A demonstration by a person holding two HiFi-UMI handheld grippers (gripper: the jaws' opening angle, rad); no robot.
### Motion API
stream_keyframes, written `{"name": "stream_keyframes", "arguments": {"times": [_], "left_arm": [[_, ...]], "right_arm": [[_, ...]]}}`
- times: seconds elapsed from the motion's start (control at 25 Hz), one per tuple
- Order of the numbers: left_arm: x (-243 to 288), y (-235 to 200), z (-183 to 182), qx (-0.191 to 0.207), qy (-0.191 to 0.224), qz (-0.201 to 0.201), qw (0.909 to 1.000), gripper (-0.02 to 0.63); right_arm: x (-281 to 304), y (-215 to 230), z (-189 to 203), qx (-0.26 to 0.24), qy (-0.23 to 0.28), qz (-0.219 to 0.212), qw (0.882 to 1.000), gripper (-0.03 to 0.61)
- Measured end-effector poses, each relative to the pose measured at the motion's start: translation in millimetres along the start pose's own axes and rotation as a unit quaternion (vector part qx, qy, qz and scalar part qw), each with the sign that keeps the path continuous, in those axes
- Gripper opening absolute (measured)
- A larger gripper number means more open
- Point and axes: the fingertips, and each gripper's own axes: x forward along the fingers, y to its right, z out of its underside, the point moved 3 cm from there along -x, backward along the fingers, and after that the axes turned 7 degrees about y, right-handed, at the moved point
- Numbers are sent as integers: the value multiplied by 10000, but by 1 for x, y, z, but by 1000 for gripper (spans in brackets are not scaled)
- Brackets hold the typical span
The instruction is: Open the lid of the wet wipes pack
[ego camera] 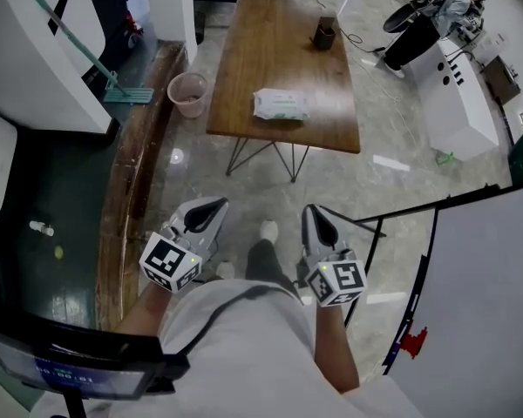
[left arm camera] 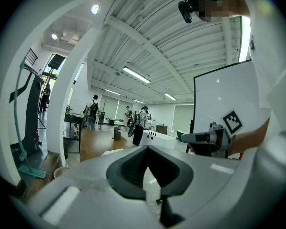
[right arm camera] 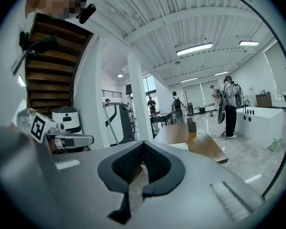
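The wet wipes pack [ego camera: 281, 104], white with green print, lies flat near the front edge of the wooden table [ego camera: 270, 42], its lid down. Both grippers hang well short of the table, over the floor by the person's legs. My left gripper [ego camera: 216, 204] and my right gripper [ego camera: 311, 210] point toward the table with jaws together and nothing between them. In the right gripper view the pack [right arm camera: 182, 146] shows just past the shut jaws of my right gripper [right arm camera: 143, 145]. In the left gripper view the pack [left arm camera: 113, 151] lies beyond my left gripper [left arm camera: 146, 148].
A dark cup [ego camera: 324, 35] stands at the table's far end. A pink bin [ego camera: 189, 93] and a green mop [ego camera: 113, 84] sit left of the table. A whiteboard [ego camera: 488, 303] on a stand is close on the right. A white counter [ego camera: 458, 94] stands at the right back, with people beyond it.
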Motion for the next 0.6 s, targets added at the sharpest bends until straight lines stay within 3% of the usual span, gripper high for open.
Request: {"name": "stream_keyframes", "arguments": {"times": [0.24, 0.6], "left_arm": [[21, -17, 8, -34, -43, -255, 9997, 3], [112, -49, -4, 43, -119, -405, 9991, 3]], "right_arm": [[27, 20, 2, 42, -16, -210, 9998, 9], [106, 92, -14, 135, -159, -605, 9980, 9]]}}
